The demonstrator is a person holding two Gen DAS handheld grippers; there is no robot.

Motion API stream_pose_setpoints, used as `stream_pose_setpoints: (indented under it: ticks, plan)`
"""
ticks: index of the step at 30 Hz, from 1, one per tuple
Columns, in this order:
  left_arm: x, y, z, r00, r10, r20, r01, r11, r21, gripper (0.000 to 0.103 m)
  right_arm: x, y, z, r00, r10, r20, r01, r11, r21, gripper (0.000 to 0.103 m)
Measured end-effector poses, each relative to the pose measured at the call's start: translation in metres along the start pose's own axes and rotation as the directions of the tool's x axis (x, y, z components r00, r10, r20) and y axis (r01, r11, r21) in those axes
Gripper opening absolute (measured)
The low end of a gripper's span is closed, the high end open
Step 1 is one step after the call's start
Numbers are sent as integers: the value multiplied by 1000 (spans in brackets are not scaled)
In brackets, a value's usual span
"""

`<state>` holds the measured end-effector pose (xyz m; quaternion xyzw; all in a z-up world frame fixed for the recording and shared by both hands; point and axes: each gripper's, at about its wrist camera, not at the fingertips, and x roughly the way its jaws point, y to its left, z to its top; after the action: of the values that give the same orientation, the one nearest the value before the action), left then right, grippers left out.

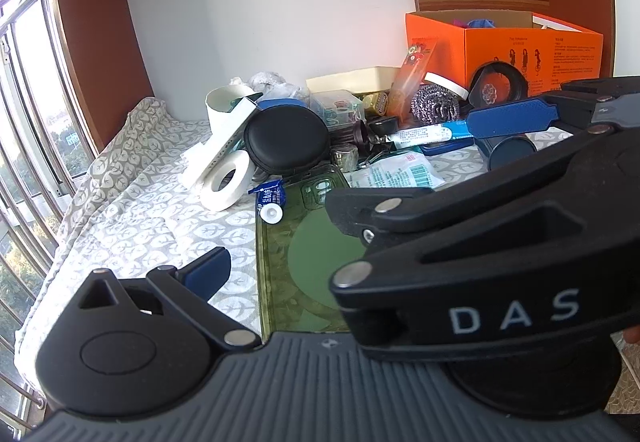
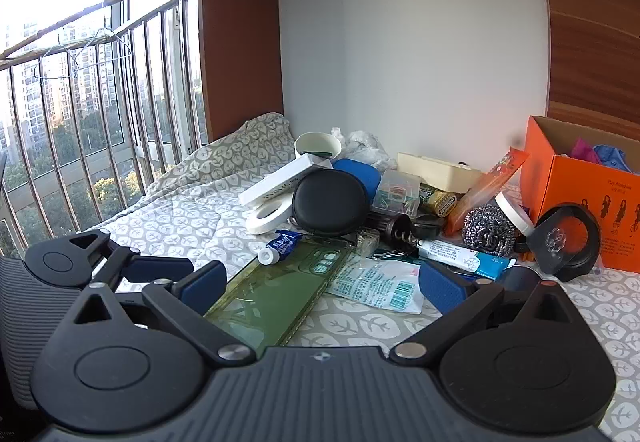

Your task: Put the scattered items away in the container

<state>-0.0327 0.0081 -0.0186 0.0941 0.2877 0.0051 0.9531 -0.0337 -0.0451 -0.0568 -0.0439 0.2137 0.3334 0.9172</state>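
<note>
1. The left gripper (image 2: 156, 272) is seen with its jaws spread as wide as they go and nothing between them; in the right wrist view it sits at the lower left of the frame, beside the right gripper (image 2: 324, 284), which is likewise fully spread and empty.
2. The orange box (image 2: 576, 210), the container, is found at the right edge of the right wrist view, open-topped, with coloured material already inside. The scattered items are heaped across the middle of the frame on the leaf-patterned cloth (image 2: 180, 218).
3. The step in hand is judged to be the choice and approach of a first item, since nothing is held yet.
4. A pick from the pile's near edge is advised. The green phone case (image 2: 280, 294) lies flat just ahead of the right gripper's fingers, with the small blue tube (image 2: 280, 244) at its upper left corner and the printed sachet (image 2: 376, 282) overlapping its right side.
5. Flat things such as the case and sachet are judged hard to pinch from above; an edge should be approached at a low angle.
6. Bulkier things may be taken more surely: the steel scourer (image 2: 488, 228), the black round case (image 2: 330, 202) and the white tape roll (image 2: 270, 214) offer clear sides for the pads.
7. Items nearest the box, such as the black ring-shaped holder (image 2: 568, 242), are best given to the right gripper, and those at the centre left of the frame to the left one, so that crossing is avoided.
</note>
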Motion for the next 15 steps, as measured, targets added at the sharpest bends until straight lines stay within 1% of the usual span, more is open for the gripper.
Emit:
stream_pose_setpoints:
  ticks: [5, 7, 9, 11, 13, 15]
  plan:
    - [7, 8, 3, 1000, 8, 20, -8, 1000, -16, 103, 2, -2, 3, 1000, 4, 21, -4, 1000, -17, 103]
    - [12, 10, 4, 1000, 7, 24, -6, 1000, -18, 103, 3, -6, 5, 999, -18, 30, 19, 999, -31, 103]
    - [16, 12, 7, 999, -11, 31, 11, 1000, 8, 103, 4, -10, 6, 999, -38, 35, 39, 998, -50, 103]
    - [21, 11, 9, 999, 0, 42, -1, 1000, 28, 103, 6, -13, 7, 997, -59, 38, 62, 996, -71, 103]
    - [27, 14, 13, 999, 4, 45, -5, 1000, 22, 103, 10, -17, 8, 995, -86, 46, 90, 992, -89, 103]
    - [34, 18, 17, 999, -21, 42, 21, 1000, 3, 101, 14, -22, 9, 993, -108, 46, 112, 990, -88, 103]
